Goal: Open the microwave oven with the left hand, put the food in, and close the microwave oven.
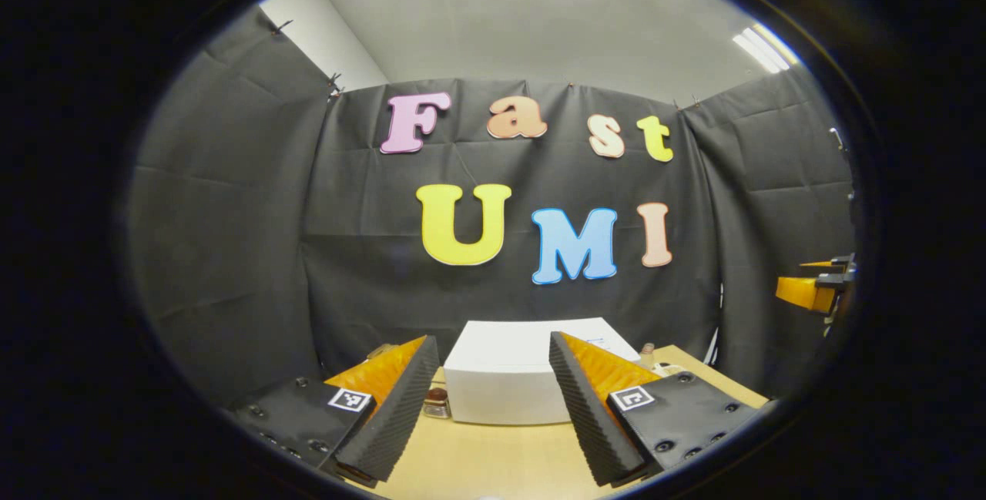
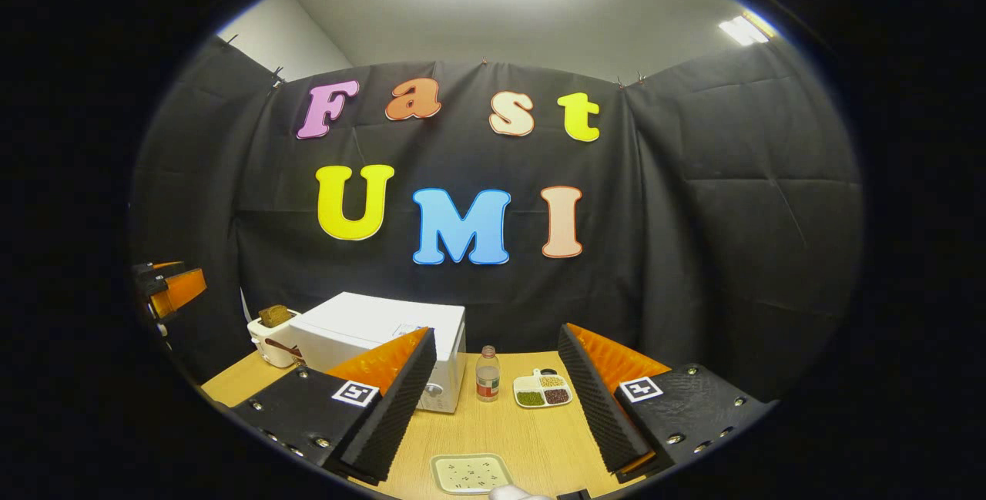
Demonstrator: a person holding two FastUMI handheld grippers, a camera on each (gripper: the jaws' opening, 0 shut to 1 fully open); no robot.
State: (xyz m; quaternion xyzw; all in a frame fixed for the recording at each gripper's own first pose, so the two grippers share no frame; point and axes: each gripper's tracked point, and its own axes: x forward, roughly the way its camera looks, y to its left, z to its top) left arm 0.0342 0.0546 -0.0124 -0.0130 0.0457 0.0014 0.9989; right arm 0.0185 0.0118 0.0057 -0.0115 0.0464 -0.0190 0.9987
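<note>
**Left gripper view and right gripper view: both grippers wide, microwave shut**

Left gripper view first: my left gripper (image 1: 493,400) hangs above the wooden surface (image 1: 493,461) with its fingers spread wide and nothing between them. Dead ahead, in the lower middle of the frame, sits the white microwave oven (image 1: 512,373), door closed. A small jar (image 1: 437,402) stands just beside its lower left corner. At the right edge of the frame I catch my other gripper, well apart.

Over to the right gripper view: my right gripper (image 2: 497,400) is spread wide too, holding nothing. The microwave oven (image 2: 370,330) is in the lower left here, partly behind my left finger. A white toaster (image 2: 269,338) with bread in it stands just left of it. A bottle (image 2: 487,374) stands just right of the microwave oven, and near that lies a divided dish of food (image 2: 542,390). A patterned tray (image 2: 470,473) lies at the bottom of the frame.
</note>
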